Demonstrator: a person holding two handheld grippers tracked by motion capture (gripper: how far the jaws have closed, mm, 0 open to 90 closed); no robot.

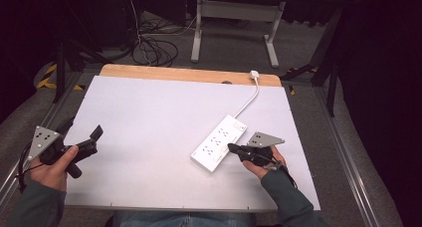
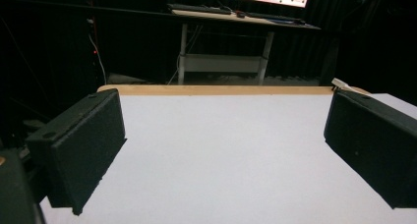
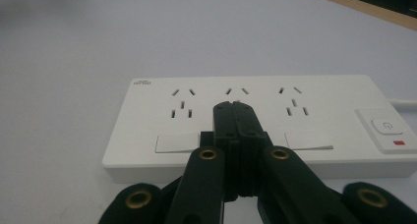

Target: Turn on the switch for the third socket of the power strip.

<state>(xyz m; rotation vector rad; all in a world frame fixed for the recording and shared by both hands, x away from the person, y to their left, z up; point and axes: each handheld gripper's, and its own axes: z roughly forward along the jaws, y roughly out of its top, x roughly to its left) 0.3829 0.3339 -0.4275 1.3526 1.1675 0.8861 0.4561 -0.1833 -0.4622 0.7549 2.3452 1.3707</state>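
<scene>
My left gripper [image 1: 85, 137] sits at the left edge of the white tabletop [image 1: 149, 117], jaws spread wide with nothing between them, wrist angled so it points across the bare surface; I judge it is parked clear of the work. Right of centre lies the white plastic three-outlet power strip [image 1: 219, 142], set diagonally, its white cord [image 1: 249, 100] running to the far wooden edge. My right gripper [image 1: 232, 147] has its jaws pressed fully together, empty, tips over the strip's middle outlet [image 3: 235, 91], hand low, probably ready to nudge it.
</scene>
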